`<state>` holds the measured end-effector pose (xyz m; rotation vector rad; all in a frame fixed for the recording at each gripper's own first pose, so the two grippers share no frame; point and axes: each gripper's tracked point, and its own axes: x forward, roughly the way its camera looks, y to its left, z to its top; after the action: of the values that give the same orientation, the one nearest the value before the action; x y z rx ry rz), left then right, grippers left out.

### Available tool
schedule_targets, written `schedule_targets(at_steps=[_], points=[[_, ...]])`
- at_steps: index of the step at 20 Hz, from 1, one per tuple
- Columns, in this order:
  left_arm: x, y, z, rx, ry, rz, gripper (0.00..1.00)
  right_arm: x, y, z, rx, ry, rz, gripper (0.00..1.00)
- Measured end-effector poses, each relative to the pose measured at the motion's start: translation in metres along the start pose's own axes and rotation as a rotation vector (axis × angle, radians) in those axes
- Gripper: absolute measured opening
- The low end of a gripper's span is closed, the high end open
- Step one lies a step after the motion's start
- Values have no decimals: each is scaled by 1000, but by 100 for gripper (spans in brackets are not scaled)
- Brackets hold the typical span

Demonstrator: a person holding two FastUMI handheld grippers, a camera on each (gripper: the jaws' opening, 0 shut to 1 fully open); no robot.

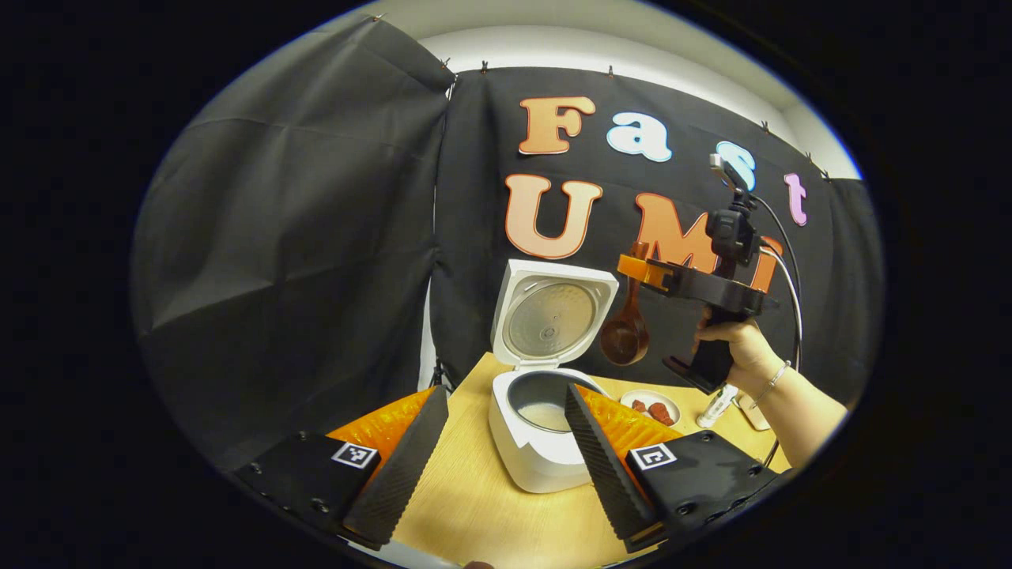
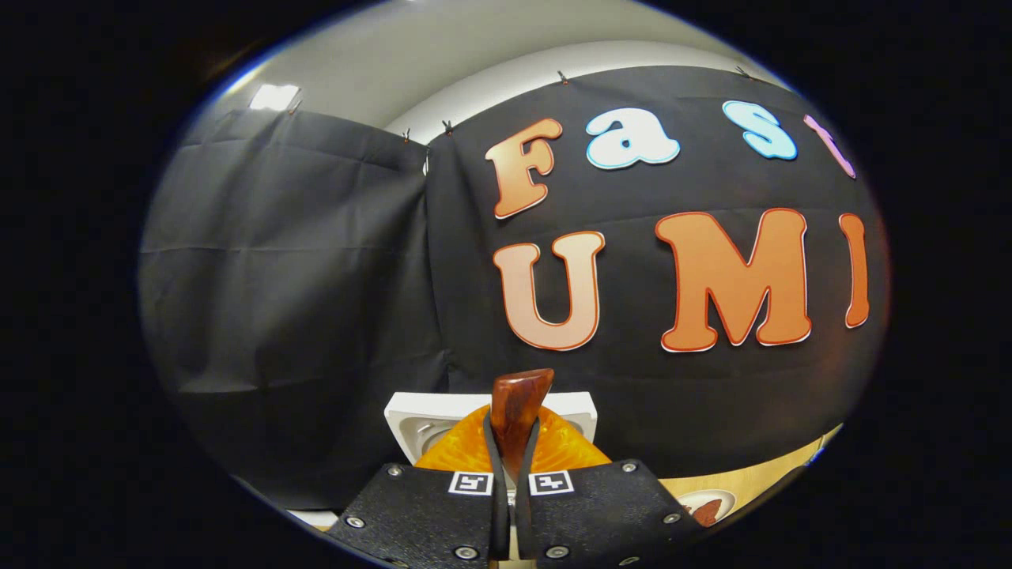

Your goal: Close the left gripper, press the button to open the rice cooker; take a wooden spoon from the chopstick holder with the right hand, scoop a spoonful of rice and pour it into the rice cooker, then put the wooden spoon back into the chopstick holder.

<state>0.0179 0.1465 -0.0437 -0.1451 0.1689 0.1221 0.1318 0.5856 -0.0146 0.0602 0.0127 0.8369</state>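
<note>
The white rice cooker [image 1: 528, 462] stands on the wooden table with its lid [image 1: 553, 316] raised upright. Pale rice lies in the bottom of its inner pot [image 1: 544, 412]. My left gripper [image 1: 504, 391] is open, its fingers spread on either side of the cooker with nothing between them. A hand [image 1: 739, 348] holds my right gripper [image 1: 642, 269] up to the right of the lid. It is shut on the handle of the wooden spoon [image 1: 624, 336], which hangs bowl down. In the right gripper view, the right gripper [image 2: 514, 427] clamps the spoon handle [image 2: 518, 395] in front of the lid's top edge [image 2: 411, 419].
A small plate [image 1: 666, 399] with red pieces sits right of the cooker, also seen as the plate [image 2: 704, 506] low in the right gripper view. A small white bottle [image 1: 718, 405] stands beyond it. The black cloth wall rises right behind the table [image 1: 474, 506].
</note>
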Motion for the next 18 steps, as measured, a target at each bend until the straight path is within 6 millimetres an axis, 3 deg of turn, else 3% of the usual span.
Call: schedule_targets(at_steps=[4, 8, 12, 18], points=[[2, -11, 11, 13, -30, -14, 100, -34, -30, 28, 88, -31, -34, 2], [4, -34, 15, 26, -38, -57, 100, -81, -80, 44, 133, -68, -102, 2], [4, -57, 22, 29, -52, -102, 100, -133, -141, 37, 157, -64, -208, 2], [5, -83, 28, 43, -70, -142, 100, -231, -225, 8, 168, -38, -388, 2]])
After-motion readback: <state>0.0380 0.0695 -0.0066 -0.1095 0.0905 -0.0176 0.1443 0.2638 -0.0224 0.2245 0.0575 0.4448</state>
